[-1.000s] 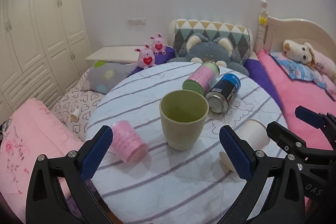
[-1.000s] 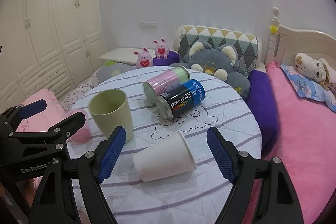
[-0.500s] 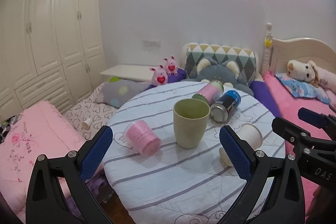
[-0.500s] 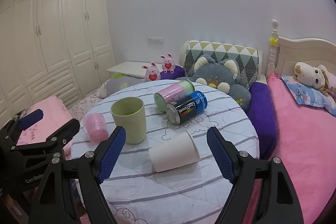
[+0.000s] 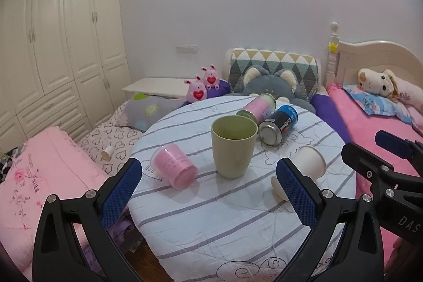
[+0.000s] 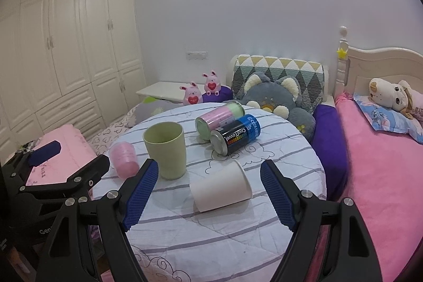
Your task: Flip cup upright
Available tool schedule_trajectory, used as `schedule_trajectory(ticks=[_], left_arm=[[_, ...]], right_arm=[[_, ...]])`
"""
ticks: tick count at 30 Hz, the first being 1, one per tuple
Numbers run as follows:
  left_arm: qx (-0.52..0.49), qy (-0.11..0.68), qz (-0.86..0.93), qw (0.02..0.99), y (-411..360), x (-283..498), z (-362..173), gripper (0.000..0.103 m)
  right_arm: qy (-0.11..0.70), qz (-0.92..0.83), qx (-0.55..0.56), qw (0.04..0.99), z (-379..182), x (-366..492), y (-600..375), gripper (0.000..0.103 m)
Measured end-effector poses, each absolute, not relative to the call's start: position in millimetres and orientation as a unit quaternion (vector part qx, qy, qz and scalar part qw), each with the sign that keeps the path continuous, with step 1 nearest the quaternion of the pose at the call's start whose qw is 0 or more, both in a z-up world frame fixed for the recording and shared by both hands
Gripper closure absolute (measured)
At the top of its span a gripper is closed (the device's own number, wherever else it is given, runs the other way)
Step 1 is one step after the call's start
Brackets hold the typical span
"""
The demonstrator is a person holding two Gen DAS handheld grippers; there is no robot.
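Observation:
A green cup (image 5: 233, 146) (image 6: 165, 149) stands upright near the middle of the round striped table (image 5: 211, 223). A pink cup (image 5: 175, 170) (image 6: 123, 160) lies on its side left of it. A white paper cup (image 6: 220, 186) (image 5: 308, 163) lies on its side to the right. My left gripper (image 5: 208, 192) is open and empty, held back above the near table edge. My right gripper (image 6: 208, 192) is open and empty, with the white cup just beyond its fingers.
Two cans, one pink-green (image 6: 219, 117) and one black-blue (image 6: 235, 134), lie on their sides at the table's far side. A pink bed (image 6: 383, 171) is on the right, pink bedding (image 5: 39, 176) on the left, plush toys and a wardrobe (image 6: 66, 57) behind.
Both grippers have pulled back and risen from the table, so the cups look smaller and farther. The cups and cans have not moved. Both stay open.

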State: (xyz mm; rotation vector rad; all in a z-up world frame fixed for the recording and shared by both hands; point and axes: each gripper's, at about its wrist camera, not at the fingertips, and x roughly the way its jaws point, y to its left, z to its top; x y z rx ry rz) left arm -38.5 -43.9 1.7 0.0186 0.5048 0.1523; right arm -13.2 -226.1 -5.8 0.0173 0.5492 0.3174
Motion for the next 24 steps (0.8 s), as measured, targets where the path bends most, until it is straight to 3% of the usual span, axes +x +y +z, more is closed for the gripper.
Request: schedule_trajectory(ticks=[24], left_arm=[[0.005, 0.241, 0.063, 0.969, -49.4, -36.9, 2.6, 0.0]], right_arm=[[0.254, 0.155, 0.011, 0.955, -1.5, -16.3, -229.9, 0.022]])
